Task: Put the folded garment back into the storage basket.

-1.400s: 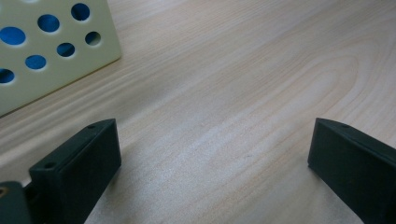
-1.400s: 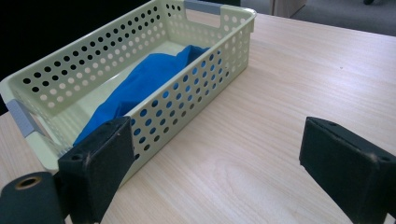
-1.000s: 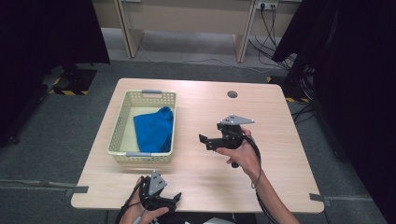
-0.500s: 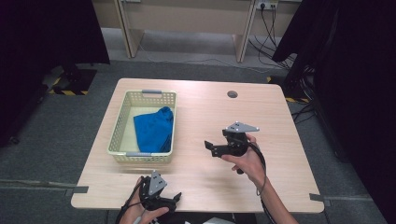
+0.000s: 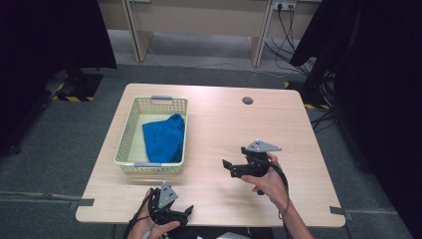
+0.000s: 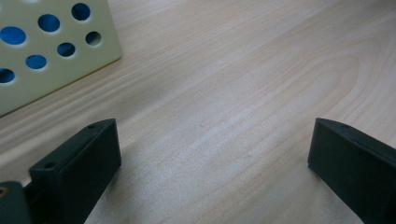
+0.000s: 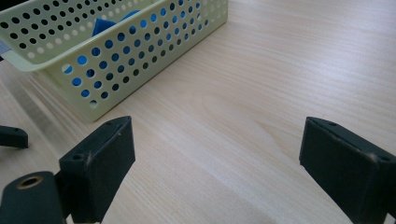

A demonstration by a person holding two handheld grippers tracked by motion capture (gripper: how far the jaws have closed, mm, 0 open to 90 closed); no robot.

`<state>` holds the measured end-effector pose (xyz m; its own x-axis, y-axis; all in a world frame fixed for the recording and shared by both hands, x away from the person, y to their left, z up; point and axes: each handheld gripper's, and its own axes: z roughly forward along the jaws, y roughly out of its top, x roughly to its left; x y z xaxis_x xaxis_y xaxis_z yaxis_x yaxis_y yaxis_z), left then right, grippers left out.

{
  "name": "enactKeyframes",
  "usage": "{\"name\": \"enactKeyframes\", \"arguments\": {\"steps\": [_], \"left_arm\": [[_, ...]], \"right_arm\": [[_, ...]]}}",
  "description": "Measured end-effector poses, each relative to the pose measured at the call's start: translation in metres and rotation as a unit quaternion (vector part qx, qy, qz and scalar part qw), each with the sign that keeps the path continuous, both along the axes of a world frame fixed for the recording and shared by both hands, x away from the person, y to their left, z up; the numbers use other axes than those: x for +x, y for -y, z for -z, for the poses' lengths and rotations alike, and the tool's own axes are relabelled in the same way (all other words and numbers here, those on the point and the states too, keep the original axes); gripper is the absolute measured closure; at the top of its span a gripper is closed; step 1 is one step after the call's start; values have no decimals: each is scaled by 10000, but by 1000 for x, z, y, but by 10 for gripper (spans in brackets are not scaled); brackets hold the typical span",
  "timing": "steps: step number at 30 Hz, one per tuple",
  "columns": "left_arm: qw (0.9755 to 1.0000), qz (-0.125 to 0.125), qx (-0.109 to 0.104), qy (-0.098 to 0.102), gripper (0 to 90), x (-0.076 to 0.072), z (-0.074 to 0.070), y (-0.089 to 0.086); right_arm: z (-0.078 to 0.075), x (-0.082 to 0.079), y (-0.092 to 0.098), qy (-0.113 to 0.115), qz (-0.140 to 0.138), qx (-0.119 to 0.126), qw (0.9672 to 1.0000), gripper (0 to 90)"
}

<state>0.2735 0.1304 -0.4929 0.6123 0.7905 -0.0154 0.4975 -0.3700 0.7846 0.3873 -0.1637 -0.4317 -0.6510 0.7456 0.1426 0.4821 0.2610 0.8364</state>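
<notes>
A pale yellow perforated basket (image 5: 125, 144) stands on the left half of the wooden table (image 5: 224, 119). A crumpled blue cloth (image 5: 164, 138) lies inside it, toward its right side. My right gripper (image 5: 230, 168) is held in a hand right of the basket, jaws pointing left at it, open and empty. In the right gripper view the right gripper (image 7: 215, 126) frames bare wood, with the basket (image 7: 126, 51) ahead on the left. My left gripper (image 5: 181, 215) rests at the table's front edge, open. In the left gripper view the left gripper (image 6: 212, 130) has nothing between its jaws, and the basket wall (image 6: 51, 60) is close at upper left.
A round cable hole (image 5: 247, 100) sits near the table's far edge. Desk legs and cables stand on the grey floor beyond. Black curtains flank both sides. A black jaw tip of the other gripper (image 7: 11, 136) shows at the left edge of the right gripper view.
The right hand has drawn its gripper back toward the person and slightly right, away from the basket. The left gripper has stayed in place.
</notes>
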Motion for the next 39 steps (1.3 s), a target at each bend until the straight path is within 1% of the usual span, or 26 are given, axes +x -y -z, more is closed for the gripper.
{"name": "enactKeyframes", "arguments": {"steps": [8, 17, 30, 39], "left_arm": [[10000, -1, 6, -1, 15, 0, 0, 0], [10000, 2, 10, -8, 15, 0, 0, 0], [10000, 0, 7, -8, 15, 0, 0, 0], [10000, 1, 18, -14, 15, 0, 0, 0]], "right_arm": [[5, -8, 6, -29, 14, 10, 10000, 107], [11, -18, 10, -68, -45, -44, 10000, 107], [19, -27, 17, -140, -28, -94, 9999, 107], [22, -32, 23, -148, -9, -92, 9998, 107]]}}
